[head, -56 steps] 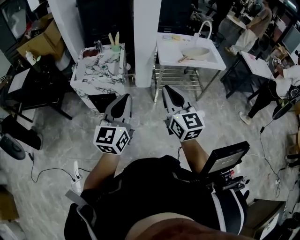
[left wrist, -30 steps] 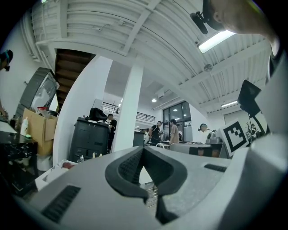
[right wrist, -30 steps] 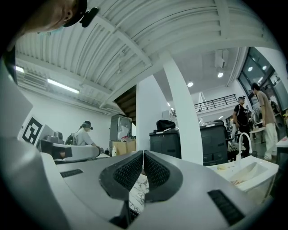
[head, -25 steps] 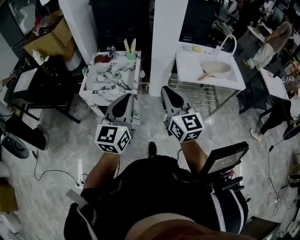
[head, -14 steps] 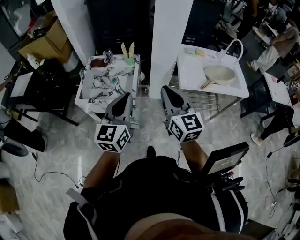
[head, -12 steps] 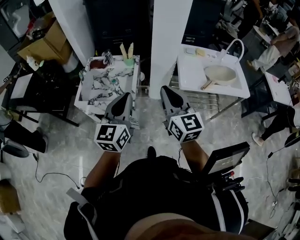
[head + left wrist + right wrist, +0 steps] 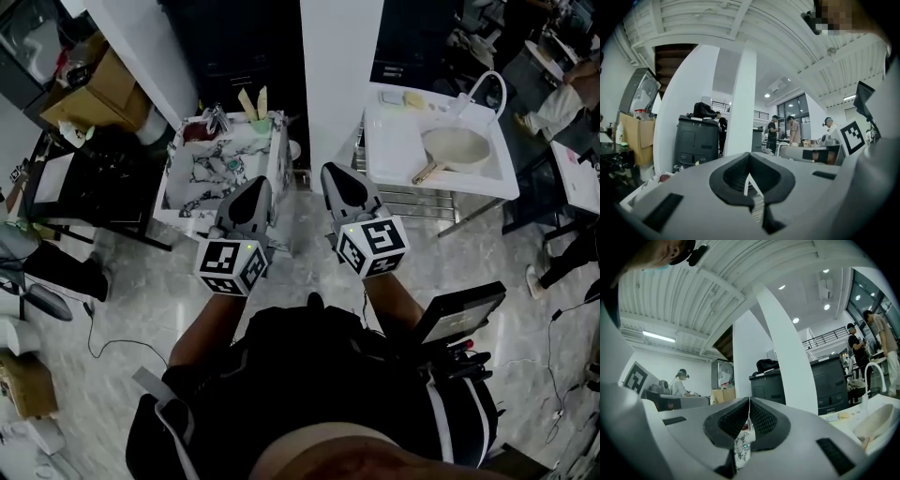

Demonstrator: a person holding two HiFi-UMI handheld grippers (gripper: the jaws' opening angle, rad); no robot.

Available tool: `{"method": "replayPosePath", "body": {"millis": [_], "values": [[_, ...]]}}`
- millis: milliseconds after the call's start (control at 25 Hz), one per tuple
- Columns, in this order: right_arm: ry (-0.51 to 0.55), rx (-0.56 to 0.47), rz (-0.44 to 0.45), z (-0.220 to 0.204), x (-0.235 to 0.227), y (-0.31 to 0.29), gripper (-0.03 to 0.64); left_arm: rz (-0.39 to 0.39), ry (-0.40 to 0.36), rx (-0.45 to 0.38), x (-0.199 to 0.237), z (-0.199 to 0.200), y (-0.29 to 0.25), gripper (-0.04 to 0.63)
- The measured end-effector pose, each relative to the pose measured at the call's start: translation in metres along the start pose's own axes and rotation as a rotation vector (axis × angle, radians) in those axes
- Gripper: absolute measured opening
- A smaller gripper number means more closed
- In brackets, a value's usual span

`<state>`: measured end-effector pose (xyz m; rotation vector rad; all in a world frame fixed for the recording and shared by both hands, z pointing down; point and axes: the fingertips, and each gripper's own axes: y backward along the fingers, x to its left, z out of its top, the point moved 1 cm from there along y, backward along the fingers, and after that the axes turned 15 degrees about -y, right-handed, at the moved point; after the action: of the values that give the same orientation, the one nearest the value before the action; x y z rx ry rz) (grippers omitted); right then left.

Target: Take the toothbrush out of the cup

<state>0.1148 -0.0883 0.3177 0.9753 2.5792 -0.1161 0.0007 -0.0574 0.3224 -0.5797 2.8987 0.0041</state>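
A small green cup [image 7: 262, 122] stands at the far right corner of a marble-patterned washstand [image 7: 208, 180] in the head view. Two pale toothbrushes [image 7: 248, 101] stick up out of the cup. My left gripper [image 7: 257, 182] is shut and empty, held level over the washstand's near right edge, well short of the cup. My right gripper [image 7: 329, 172] is also shut and empty, over the floor between the washstand and a white pillar [image 7: 339, 66]. In the left gripper view the left gripper [image 7: 749, 161] points at the pillar. The right gripper [image 7: 749, 405] shows a strip of marble through its gap.
A white sink table [image 7: 389, 159] with a pale pan [image 7: 452, 150] stands to the right on a metal rack. Cardboard boxes [image 7: 86, 86] and a dark table [image 7: 80, 192] are at the left. A cable [image 7: 108, 349] lies on the floor. A tap [image 7: 214, 116] rises behind the washstand's basin.
The person has stepped forward, so the washstand and cup lie nearer to both grippers. Both grippers stay shut and side by side.
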Motion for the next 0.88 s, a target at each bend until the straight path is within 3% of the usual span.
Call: {"method": "replayPosePath", "body": {"millis": [360,880], "values": [[0.000,-0.002,0.014,0.003,-0.016,-0.016,0.023,-0.008,-0.012,0.033,0.001,-0.008,-0.023,0.000],[0.044,-0.009,-0.004,0.001,-0.008,-0.085,0.025,-0.010,0.031,0.003,0.075,-0.024,-0.056,0.000]]}}
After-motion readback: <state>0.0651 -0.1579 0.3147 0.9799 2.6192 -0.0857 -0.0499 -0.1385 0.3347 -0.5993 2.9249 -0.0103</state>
